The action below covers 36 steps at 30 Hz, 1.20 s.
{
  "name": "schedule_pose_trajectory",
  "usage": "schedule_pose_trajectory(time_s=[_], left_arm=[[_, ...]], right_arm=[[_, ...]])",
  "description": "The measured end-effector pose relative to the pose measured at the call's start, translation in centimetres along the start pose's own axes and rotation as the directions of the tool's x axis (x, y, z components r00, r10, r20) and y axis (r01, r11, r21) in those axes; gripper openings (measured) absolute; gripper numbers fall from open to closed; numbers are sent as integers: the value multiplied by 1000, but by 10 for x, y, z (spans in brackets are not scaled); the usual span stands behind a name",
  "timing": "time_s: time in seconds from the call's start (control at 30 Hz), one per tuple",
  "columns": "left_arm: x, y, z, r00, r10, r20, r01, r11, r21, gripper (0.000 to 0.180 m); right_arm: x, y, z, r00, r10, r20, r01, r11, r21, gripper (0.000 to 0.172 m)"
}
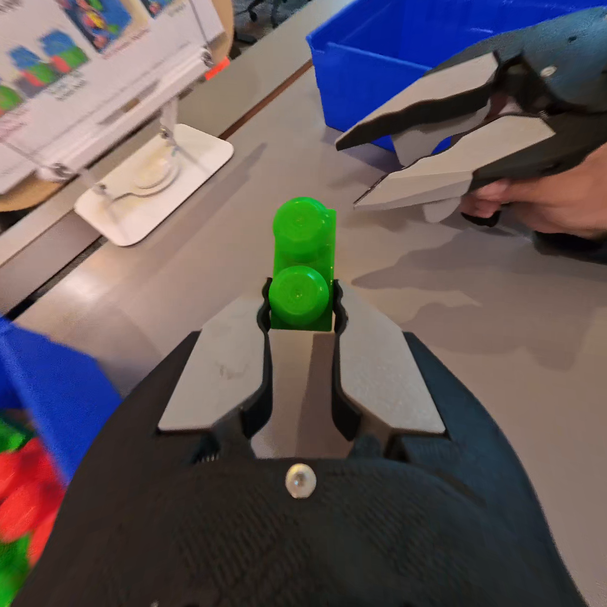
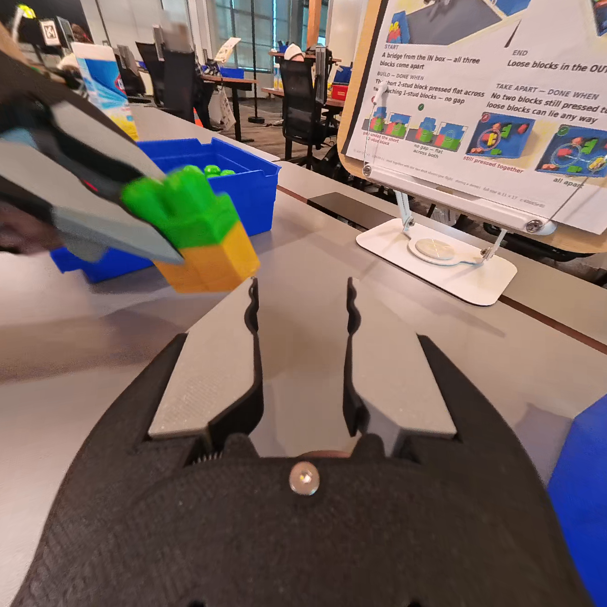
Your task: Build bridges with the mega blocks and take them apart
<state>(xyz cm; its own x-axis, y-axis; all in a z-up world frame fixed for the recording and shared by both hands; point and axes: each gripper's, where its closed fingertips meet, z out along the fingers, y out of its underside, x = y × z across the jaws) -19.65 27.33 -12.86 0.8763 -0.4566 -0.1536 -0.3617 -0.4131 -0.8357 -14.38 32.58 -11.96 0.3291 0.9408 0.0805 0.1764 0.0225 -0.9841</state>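
Left claw (image 1: 300, 305): I hold it narrowed on the bridge assembly, both black pads pressed against the flanks of the green two-stud block (image 1: 303, 262).
Right claw (image 2: 302, 295): I hold it wide, with nothing between the fingers; only grey table (image 2: 427, 361) shows through the gap.
Bridge location: lifted clear of the table in my left claw, just beside my right claw's left fingertip (image 2: 252, 289).
Bridge make-up: the green block on top, two yellow blocks (image 2: 213, 266) pressed under it, side by side and touching.
Step in hand, by my judgement: taking apart, since the assembly is whole and my free claw stands beside it.
Handling: hard moulded plastic, rigid and light by the look; smooth faces may slip under a glancing grip. The stud joints should hold by friction, so they are likely to release by tilting rather than by a straight pull.
Where to take hold: across the flat opposite sides of one yellow block, below the seam with the green, pads square to the faces.
Risk: a yellow block may drop once freed.
Left bin (image 2: 249, 197): blue, on the table behind the bridge; green blocks show inside, and red ones in my left wrist view.
Right bin (image 1: 361, 75): blue, behind my right claw; contents not visible.
Instruction board (image 2: 492, 98): on a white stand, well apart.
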Motion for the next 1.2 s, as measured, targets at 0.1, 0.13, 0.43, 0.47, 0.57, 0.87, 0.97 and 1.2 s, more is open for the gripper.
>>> schedule_pose_trajectory(time_s=[0.1,0.13,0.43,0.47,0.57,0.87,0.97,1.2], left_arm=[[4,3,41,999,-26,-23,26,999,32,34],[3,6,50,1000,-26,-15,26,999,42,34],[-8,32,62,995,56,79,-57,998,11,34],[-9,32,61,996,37,84,-38,999,16,34],[-9,33,63,997,-32,67,30,999,30,34],[-13,36,64,995,-35,98,31,999,35,34],[-14,33,61,993,-32,114,26,998,52,34],[-15,27,54,991,-70,115,59,994,96,34]], right_arm=[[-1,6,2,1000,5,2,-5,1000,-29,52],[0,8,3,1000,3,-6,-4,999,-40,52],[7,25,11,998,23,-62,-30,994,-103,58],[4,27,13,999,21,-50,-27,994,-109,57],[0,33,15,999,-6,-35,2,993,-121,55],[-2,30,15,1000,8,-29,-11,996,-85,57],[-5,27,14,1000,2,-26,-4,997,-75,57],[-7,30,14,999,-16,-33,13,997,-80,57]])
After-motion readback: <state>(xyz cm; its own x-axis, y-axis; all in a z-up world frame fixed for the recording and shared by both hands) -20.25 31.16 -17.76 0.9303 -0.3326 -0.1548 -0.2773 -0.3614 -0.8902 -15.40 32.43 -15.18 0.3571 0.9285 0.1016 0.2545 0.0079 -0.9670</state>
